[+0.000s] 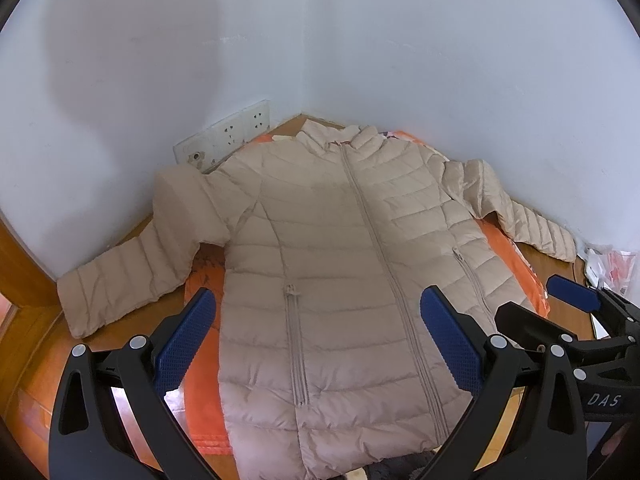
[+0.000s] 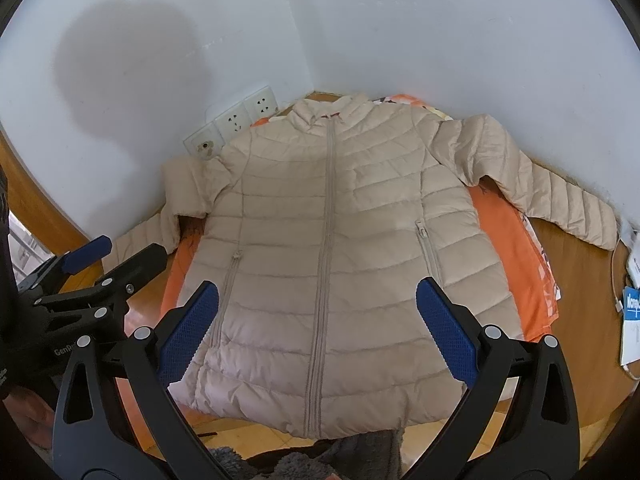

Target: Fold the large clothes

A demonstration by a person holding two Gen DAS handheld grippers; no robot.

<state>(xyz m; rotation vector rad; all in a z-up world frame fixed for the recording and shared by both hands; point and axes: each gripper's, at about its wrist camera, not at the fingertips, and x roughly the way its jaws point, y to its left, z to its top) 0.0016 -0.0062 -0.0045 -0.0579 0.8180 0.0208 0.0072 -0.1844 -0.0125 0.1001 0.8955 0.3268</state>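
A beige quilted puffer jacket lies flat and zipped, front up, on an orange cloth over a wooden table. Both sleeves spread outward, the left one bending down toward the table edge, the right one running along the wall. My left gripper hovers open above the jacket's lower hem, empty. My right gripper is also open and empty over the lower front. Each gripper shows in the other's view, the right gripper beside the left one, the left gripper beside the right one.
White walls meet in a corner behind the collar. Wall sockets sit at the left wall by the shoulder. Papers, a cable and a white item lie on the table at the right. Grey fuzzy fabric shows at the near edge.
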